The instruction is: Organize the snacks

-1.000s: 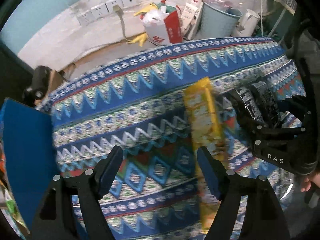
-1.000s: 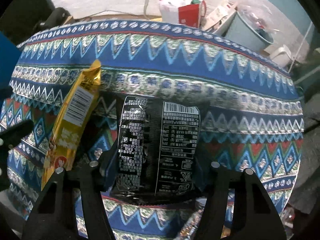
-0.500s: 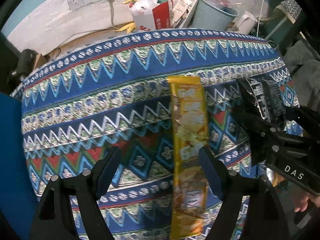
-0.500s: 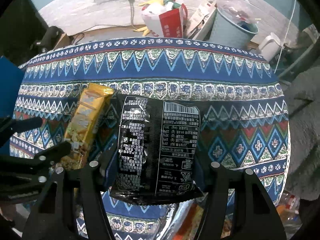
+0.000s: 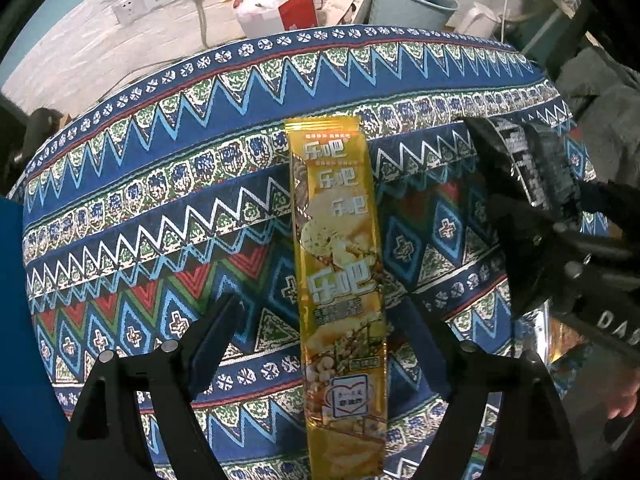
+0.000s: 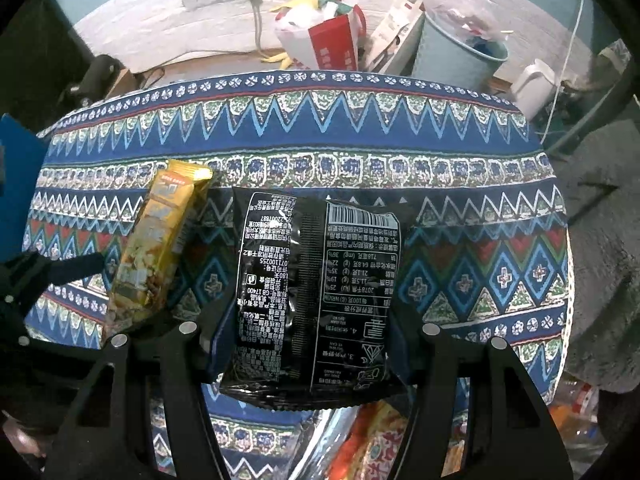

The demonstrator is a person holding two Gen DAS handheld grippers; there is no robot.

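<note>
Left gripper (image 5: 320, 320): jaws just widened, now straddling yellow pack (image 5: 340, 280), untouched | right gripper (image 6: 308, 320): still pinching black packet (image 6: 312, 292)

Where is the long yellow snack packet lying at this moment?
In the left wrist view, the yellow snack packet lies flat on the patterned tablecloth, between the open left gripper's fingers, left of the black packet.

left gripper (image 5: 320, 336): showing matte black angular fingers with dark blue pads and silver round screws
right gripper (image 6: 308, 328): showing the same black frame, silver screws, white "DAS" lettering in the left view
</note>
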